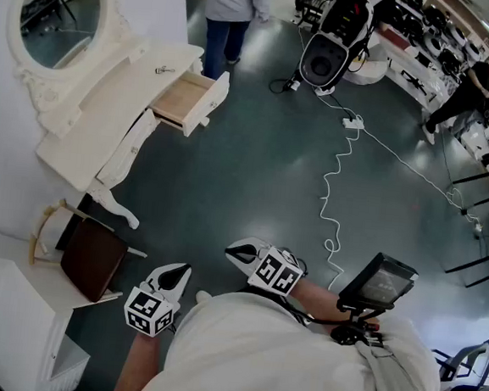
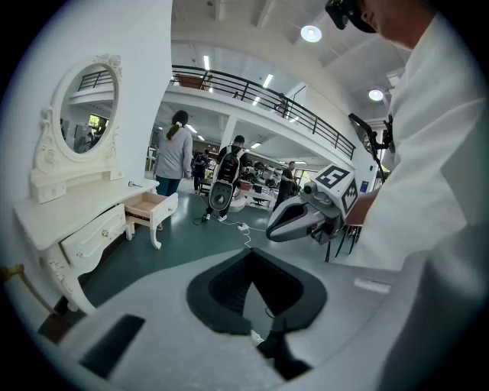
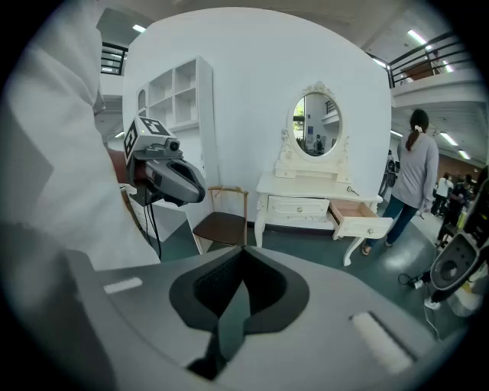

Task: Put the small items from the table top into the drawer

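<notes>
A white ornate dressing bench point(image 1: 98, 114) with an oval mirror point(image 1: 60, 12) is standing against the wall at the upper left of the head view. Its open drawer with a pale wooden interior point(image 1: 185, 100) is projecting over the dark green floor point(image 1: 255, 174).

A brown wooden chair point(image 1: 94, 258) is standing between the operator and the bench, next to a white shelf unit point(image 1: 4, 314). A person in a grey top and blue trousers point(image 1: 231, 10) is standing just beyond the drawer. A white cable point(image 1: 323, 204) is trailing across the floor towards a white and black machine point(image 1: 330, 45). A small black screen point(image 1: 379, 283) is sitting on a mount beside the operator's right arm.

The small metallic item point(image 1: 164, 70) is lying on the bench top near its far end, just behind the open drawer. It is too small for its shape to be read.

The left tool point(image 1: 180, 272) and the right tool point(image 1: 233, 251) are being held close to the operator's white-clad body. Both are clenched, with nothing between the jaws. Both are pointing towards the bench and are well apart from the item and the drawer, with open floor and the chair lying between.
</notes>
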